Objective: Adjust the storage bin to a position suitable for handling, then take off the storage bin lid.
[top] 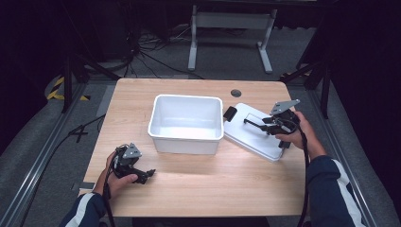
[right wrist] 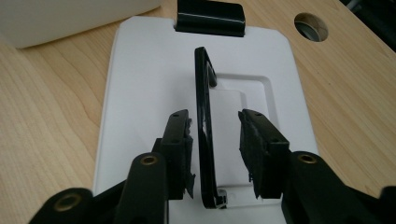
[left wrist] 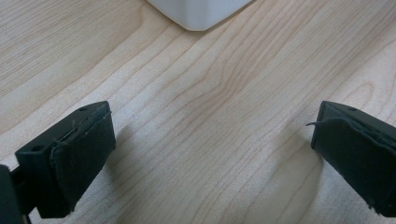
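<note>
A white open bin (top: 187, 124) stands mid-table with nothing visible inside. To its right lies its white lid (top: 253, 139), flat on the wood, with a black latch clip (right wrist: 210, 17) at its far end. The lid's thin black handle (right wrist: 203, 93) is swung upright. My right gripper (right wrist: 215, 126) is open and straddles that handle: its left pad nearly touches it and its right pad stands clear. In the high view the right gripper (top: 264, 124) hovers over the lid. My left gripper (left wrist: 212, 135) is wide open just above bare wood, near the front left (top: 149, 174).
A corner of the bin (left wrist: 198, 11) lies ahead of the left gripper. A round cable hole (top: 235, 93) sits in the tabletop behind the lid. Bare tabletop (top: 213, 184) runs along the front. Beyond the far edge are floor cables and a white frame (top: 231, 28).
</note>
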`<state>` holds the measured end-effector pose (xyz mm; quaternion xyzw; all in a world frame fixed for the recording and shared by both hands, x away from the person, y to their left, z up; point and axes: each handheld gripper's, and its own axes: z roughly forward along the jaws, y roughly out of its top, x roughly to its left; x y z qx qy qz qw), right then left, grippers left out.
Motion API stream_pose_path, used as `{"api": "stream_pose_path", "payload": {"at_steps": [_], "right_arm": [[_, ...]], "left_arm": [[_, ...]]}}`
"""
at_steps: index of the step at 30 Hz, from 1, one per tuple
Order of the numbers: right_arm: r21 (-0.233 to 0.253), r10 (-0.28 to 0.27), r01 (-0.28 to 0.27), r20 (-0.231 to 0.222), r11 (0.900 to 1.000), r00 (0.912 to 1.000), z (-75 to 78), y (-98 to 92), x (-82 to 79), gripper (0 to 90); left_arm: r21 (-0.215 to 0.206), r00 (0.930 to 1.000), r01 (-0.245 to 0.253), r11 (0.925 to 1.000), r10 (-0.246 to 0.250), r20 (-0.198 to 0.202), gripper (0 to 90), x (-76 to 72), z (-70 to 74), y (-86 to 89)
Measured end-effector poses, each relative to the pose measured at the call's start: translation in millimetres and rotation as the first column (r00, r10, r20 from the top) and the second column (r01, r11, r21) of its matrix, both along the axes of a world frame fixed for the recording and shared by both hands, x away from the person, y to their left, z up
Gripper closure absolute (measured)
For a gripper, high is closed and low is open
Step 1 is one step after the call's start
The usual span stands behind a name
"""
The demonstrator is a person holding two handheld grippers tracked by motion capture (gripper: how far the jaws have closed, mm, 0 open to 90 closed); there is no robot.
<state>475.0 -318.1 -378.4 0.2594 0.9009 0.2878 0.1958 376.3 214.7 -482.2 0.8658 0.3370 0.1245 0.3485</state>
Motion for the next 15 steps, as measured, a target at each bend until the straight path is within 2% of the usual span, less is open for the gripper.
{"api": "stream_pose_path", "payload": {"at_steps": [7,15], "right_arm": [[0.029,-0.012,0.012,0.004,1.000,0.9999,5.7,2.3,-6.6,56.4],[0.039,-0.026,0.025,0.007,0.999,0.9996,13.2,0.8,-18.2,49.4]], "left_arm": [[0.000,1.0000,-0.002,1.0000,0.002,0.000,0.3,-0.5,0.0,0.0],[0.003,1.0000,0.000,1.0000,0.000,0.003,0.3,-0.4,0.1,0.3]]}}
